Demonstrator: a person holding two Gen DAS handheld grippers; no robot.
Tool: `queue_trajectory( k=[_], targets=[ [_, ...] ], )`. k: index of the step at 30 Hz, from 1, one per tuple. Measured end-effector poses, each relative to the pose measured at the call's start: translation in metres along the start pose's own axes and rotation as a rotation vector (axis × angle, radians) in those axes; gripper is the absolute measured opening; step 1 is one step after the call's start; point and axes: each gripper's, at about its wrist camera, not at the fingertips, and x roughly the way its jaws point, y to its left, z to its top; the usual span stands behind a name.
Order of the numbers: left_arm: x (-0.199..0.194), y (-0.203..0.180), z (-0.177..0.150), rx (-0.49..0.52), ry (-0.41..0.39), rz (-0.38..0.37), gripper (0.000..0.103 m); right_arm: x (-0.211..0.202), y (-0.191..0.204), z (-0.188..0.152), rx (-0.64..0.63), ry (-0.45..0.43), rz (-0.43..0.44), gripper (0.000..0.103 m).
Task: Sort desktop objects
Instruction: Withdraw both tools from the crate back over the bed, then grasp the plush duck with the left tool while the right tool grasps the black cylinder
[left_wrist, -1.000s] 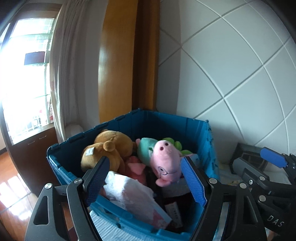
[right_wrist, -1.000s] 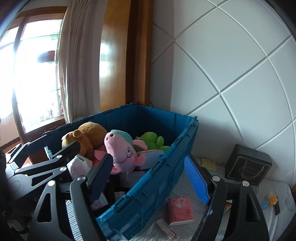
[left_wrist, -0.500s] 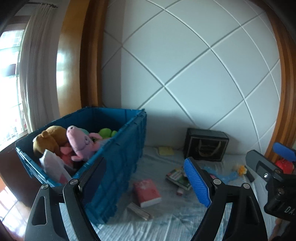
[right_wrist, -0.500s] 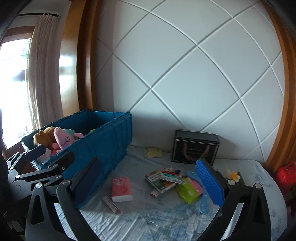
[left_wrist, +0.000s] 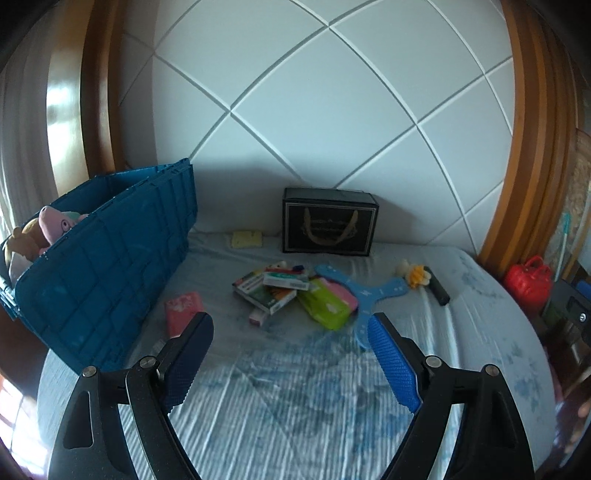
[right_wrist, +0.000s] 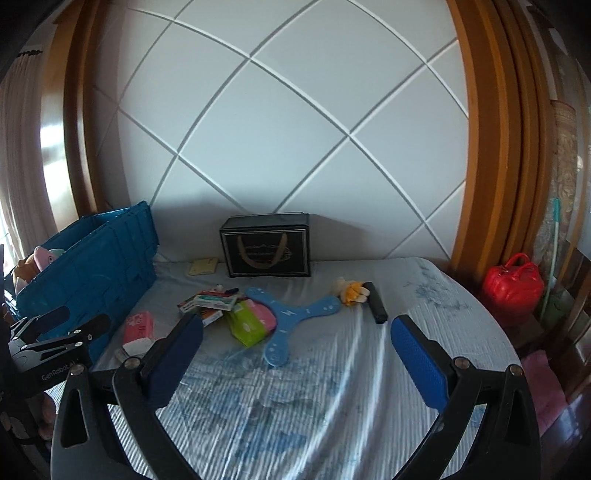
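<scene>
Grippers: your left gripper (left_wrist: 291, 354) and right gripper (right_wrist: 295, 354) both stand spread wide, holding nothing. Blue boomerang (right_wrist: 291, 314) lies flat mid-cloth, touching the green pouch (right_wrist: 245, 325), well apart from the blue crate (right_wrist: 92, 266). It looks thin, stiff and light; you'd best pinch one free arm edgewise.

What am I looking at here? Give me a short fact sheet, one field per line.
Setting: table under a striped cloth, against a white panelled wall
Bin: blue crate on the left, plush toys inside
Back: black gift box near the wall
Middle: blue three-armed boomerang, green pouch, small boxes, all in a loose heap
Near crate: pink packet
Left gripper: open, empty
Right gripper: open, empty
</scene>
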Motion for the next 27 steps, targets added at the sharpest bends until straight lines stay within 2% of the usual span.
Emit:
queue_trajectory(
  k=[3, 7, 10, 14, 16, 20, 24, 27],
  targets=[
    [0.014, -0.005, -0.004, 0.000, 0.028, -0.020, 0.086, -0.002, -0.023, -0.006, 0.005, 0.025, -0.054, 0.103],
    [0.050, -0.005, -0.013, 0.023, 0.133, -0.024, 0.086, 0.003, -0.050, -0.017, -0.007, 0.076, -0.143, 0.103],
    [0.077, 0.000, -0.019, 0.044, 0.176, -0.003, 0.086, 0.016, -0.078, -0.028, 0.012, 0.157, -0.213, 0.103],
    [0.105, 0.009, -0.024, 0.033, 0.230, 0.052, 0.086, 0.036, -0.106, -0.040, 0.038, 0.215, -0.228, 0.103],
    [0.118, 0.014, -0.024, 0.013, 0.259, 0.064, 0.086, 0.052, -0.118, -0.043, 0.052, 0.241, -0.216, 0.103],
    [0.137, 0.007, -0.021, -0.013, 0.256, 0.115, 0.086, 0.092, -0.136, -0.044, 0.056, 0.271, -0.162, 0.103],
    [0.162, -0.012, -0.016, -0.042, 0.272, 0.135, 0.086, 0.141, -0.153, -0.034, 0.044, 0.272, -0.090, 0.103],
    [0.191, -0.037, -0.006, -0.023, 0.288, 0.128, 0.086, 0.174, -0.163, -0.028, 0.056, 0.280, -0.076, 0.103]
  ],
)
